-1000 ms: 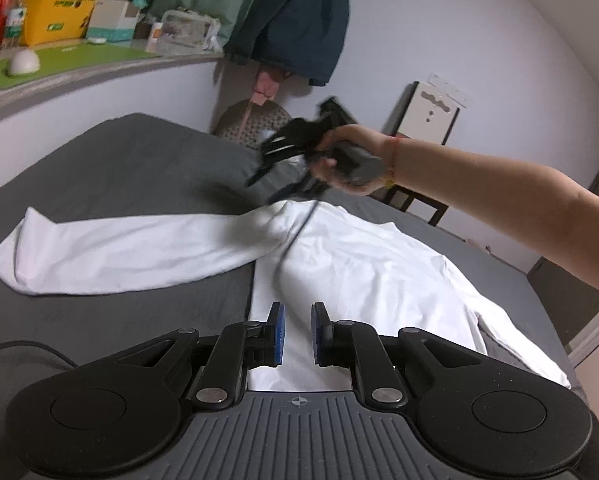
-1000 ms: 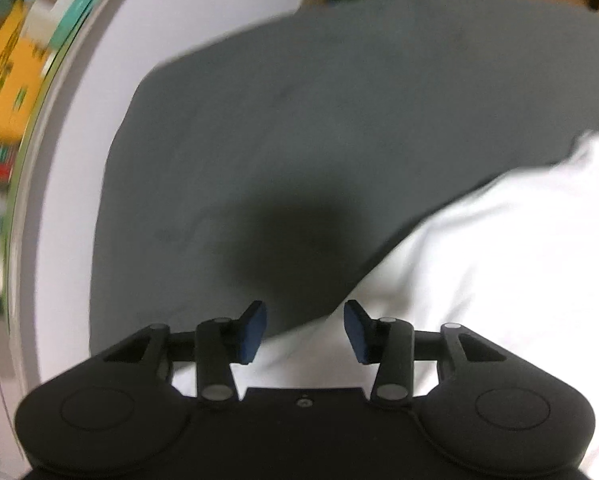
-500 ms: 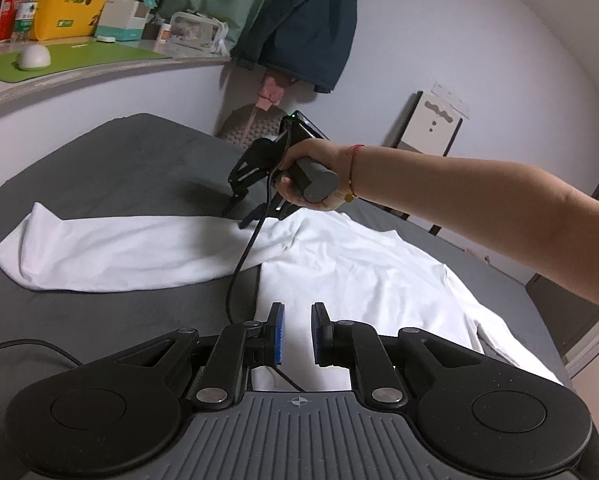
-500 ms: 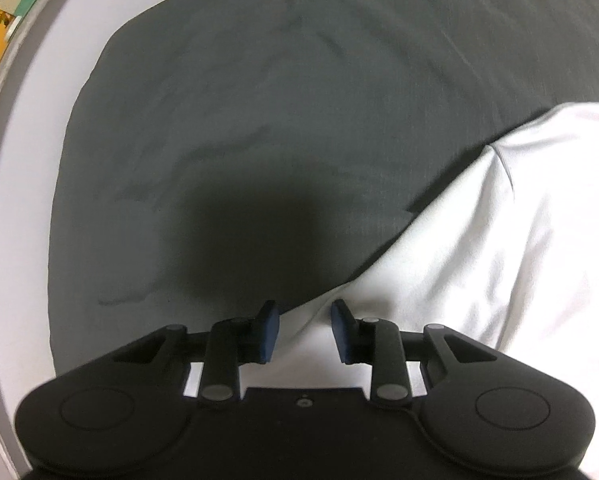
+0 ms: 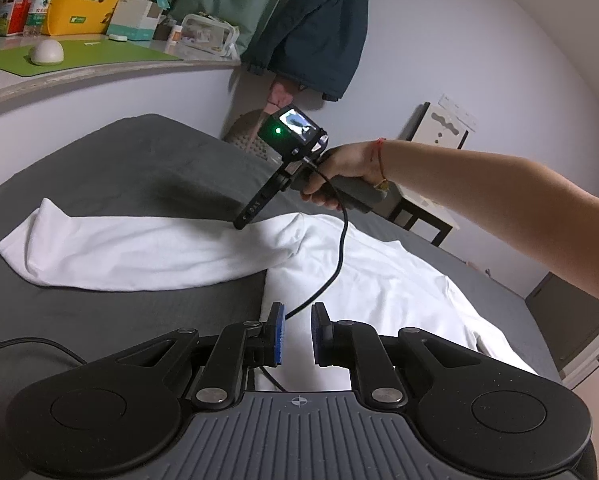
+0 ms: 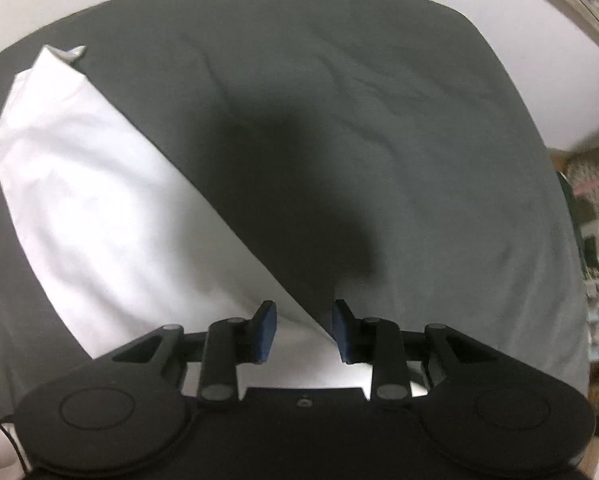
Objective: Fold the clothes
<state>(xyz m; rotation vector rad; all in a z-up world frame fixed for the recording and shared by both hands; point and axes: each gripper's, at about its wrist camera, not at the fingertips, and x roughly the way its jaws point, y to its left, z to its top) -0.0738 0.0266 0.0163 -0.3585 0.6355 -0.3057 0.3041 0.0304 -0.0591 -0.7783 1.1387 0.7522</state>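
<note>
A dark grey bed (image 5: pixel 111 168) filled the room's floor space, with a cluttered shelf (image 5: pixel 99 68) running along the white wall behind it and a dark jacket (image 5: pixel 319 28) hanging in the corner. Spread flat across the bed was the white long-sleeved shirt (image 5: pixel 363 276), its one sleeve (image 5: pixel 131 252) stretched out sideways toward the wall. The left claw (image 5: pixel 297 334) hung low over the shirt's near hem, its blue pads only a narrow gap apart, nothing pinched between them, a black cable (image 5: pixel 335 260) trailing across the cloth just ahead. Across the bed, the person's right hand (image 5: pixel 339 176) gripped the handle of the right claw (image 6: pixel 303 330), which pointed steeply down at the sleeve's upper edge, near where sleeve met body. From its own camera, that claw's jaws stood partly apart, straddling the sleeve's edge, white cloth under the left pad and grey bedding under the right, without visibly pressing the fabric.
</note>
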